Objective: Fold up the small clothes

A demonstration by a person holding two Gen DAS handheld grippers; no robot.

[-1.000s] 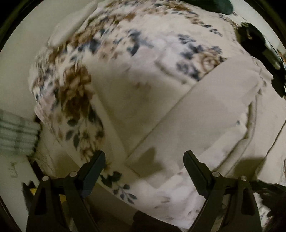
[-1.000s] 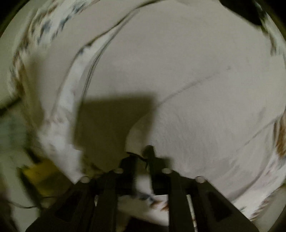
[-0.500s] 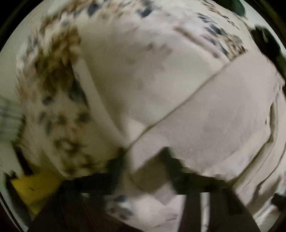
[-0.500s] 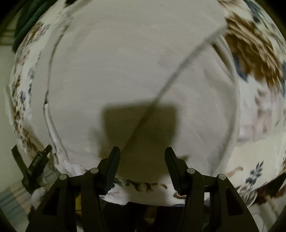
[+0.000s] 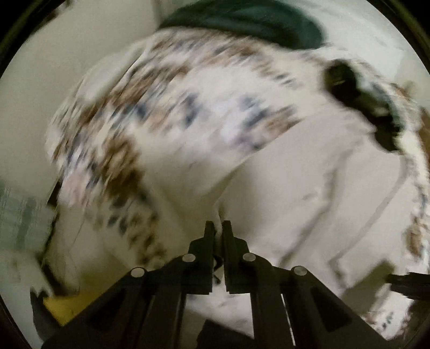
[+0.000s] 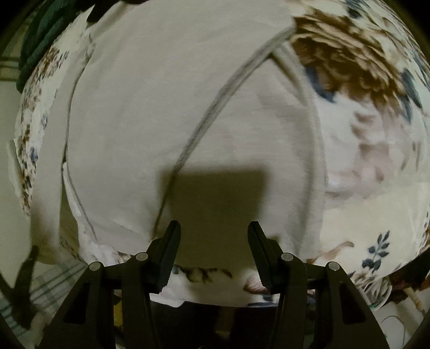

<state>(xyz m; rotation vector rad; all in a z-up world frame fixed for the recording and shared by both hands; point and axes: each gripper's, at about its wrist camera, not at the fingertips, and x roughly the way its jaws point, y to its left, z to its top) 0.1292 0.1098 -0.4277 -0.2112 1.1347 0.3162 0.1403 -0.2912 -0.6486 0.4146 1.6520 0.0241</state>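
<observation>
Between the closed jaws of the left gripper (image 5: 218, 224) sits a pinched ridge of the beige garment (image 5: 295, 193), a plain pale cloth with stitched seams that spreads up and to the right from the fingertips in the left wrist view. That garment lies on a floral sheet (image 5: 166, 112) printed with brown and blue flowers, which shows blurred to the left and above the pinch. Seen from the right wrist view, the same beige garment (image 6: 166, 107) fills the middle of the frame directly ahead of the right gripper (image 6: 213, 226), whose jaws stand wide apart with nothing between them; their tips hang over the garment's near edge, and a square shadow falls on the cloth just beyond them. A raised seam runs diagonally across the garment from the upper right toward the left finger. Around it the floral sheet (image 6: 362, 88) shows on the right and along the left margin. Farther out, a dark green cloth (image 5: 242, 18) lies beyond the sheet's far edge, and a yellow object (image 5: 67, 303) peeks out at the lower left.
</observation>
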